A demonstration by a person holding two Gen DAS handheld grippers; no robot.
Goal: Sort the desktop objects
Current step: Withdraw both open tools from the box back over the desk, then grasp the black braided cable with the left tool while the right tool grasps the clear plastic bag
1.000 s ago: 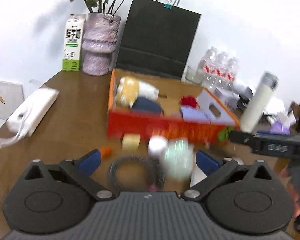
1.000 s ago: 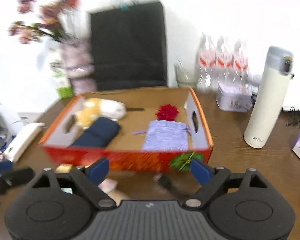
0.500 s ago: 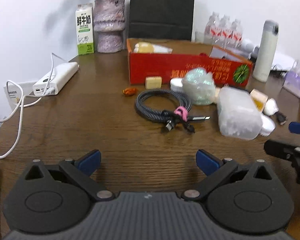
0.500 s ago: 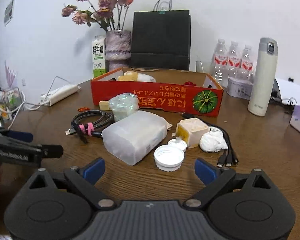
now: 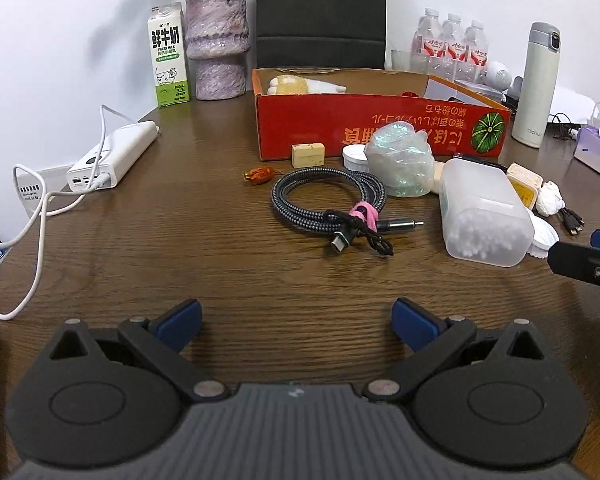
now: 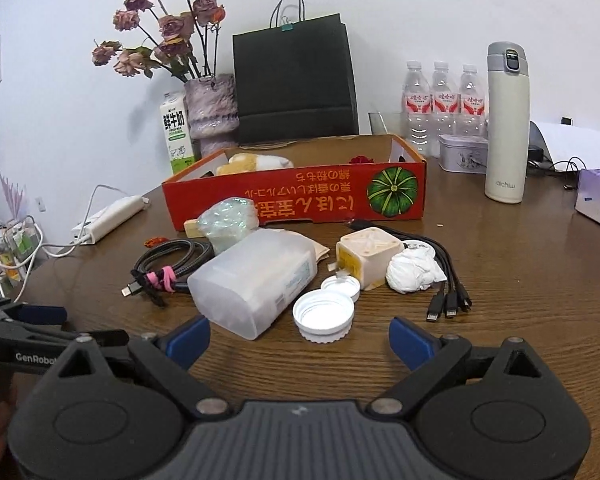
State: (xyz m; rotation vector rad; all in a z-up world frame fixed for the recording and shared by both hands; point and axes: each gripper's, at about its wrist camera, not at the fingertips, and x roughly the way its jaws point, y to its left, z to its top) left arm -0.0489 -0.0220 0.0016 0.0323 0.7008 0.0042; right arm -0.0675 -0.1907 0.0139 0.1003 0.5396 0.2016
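The wooden table point(image 5: 220, 240) fills both views, and compared with a second ago, when the cameras were blurred and hung close over the red cardboard box point(image 5: 380, 128), both now sit low and well back from it, sharp and level. Half a second ago the framing was already nearly the same.

The box stands at the far middle of the table with a plush toy point(image 5: 300, 84) inside. The desktop objects lie loose in front of it: a translucent cotton-swab container point(image 6: 256, 280) on its side, a coiled braided cable point(image 5: 328, 200) with a pink tie, a crumpled iridescent wrapper point(image 5: 400, 164), a square cream tub point(image 6: 366, 256), a wad of white tissue point(image 6: 412, 274) and a white screw cap point(image 6: 323, 316).

The left gripper point(image 5: 296, 320) and the right gripper point(image 6: 299, 336) both have their blue pads spread wide over bare wood, holding nothing.

Only the left view shows the power bank point(image 5: 112, 156) plainly, plus a small tan block point(image 5: 308, 155) and an orange wrapped sweet point(image 5: 260, 175). Only the right view shows the multi-head charging cable point(image 6: 448, 292) in full and the dried roses point(image 6: 164, 28).
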